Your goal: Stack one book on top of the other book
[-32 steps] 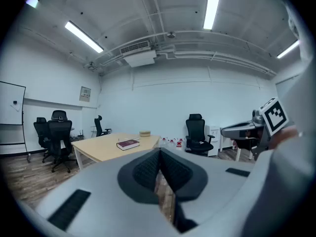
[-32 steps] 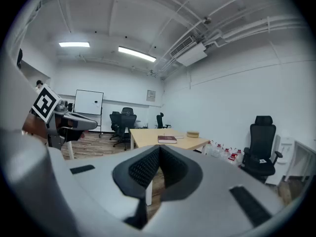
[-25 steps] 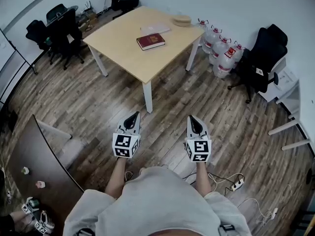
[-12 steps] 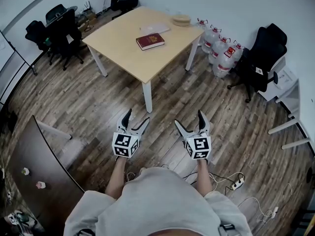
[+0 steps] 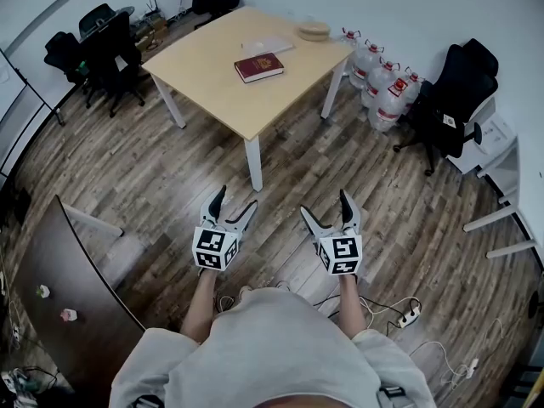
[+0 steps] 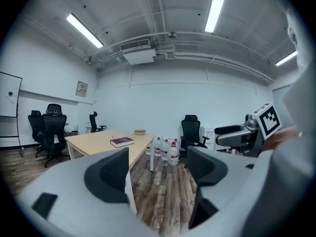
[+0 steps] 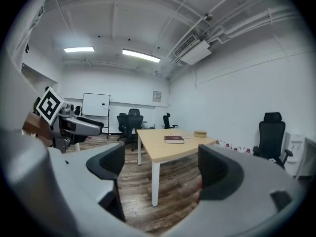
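Note:
A dark red book [image 5: 259, 66] lies on the light wooden table [image 5: 212, 75] across the room, with a pale flat book [image 5: 267, 46] just behind it. Both grippers hang over the wooden floor, well short of the table. My left gripper [image 5: 234, 206] and right gripper [image 5: 325, 208] have just opened, and nothing is between their jaws. The red book [image 6: 122, 141] shows far beyond my left gripper [image 6: 158, 174] in the left gripper view. It shows as the red book [image 7: 174, 139] on the table [image 7: 163, 149], far past my right gripper [image 7: 160, 174], in the right gripper view.
A round wooden object [image 5: 314, 31] sits at the table's far edge. Several water bottles [image 5: 382, 87] and a black office chair [image 5: 455, 92] stand to the right, more chairs [image 5: 102, 45] to the left. A dark tabletop [image 5: 59, 287] is near left; a power strip [image 5: 410, 316] lies on the floor.
Both grippers' jaws went from shut to wide open. The view shifted slightly, and the hands have hardly moved.

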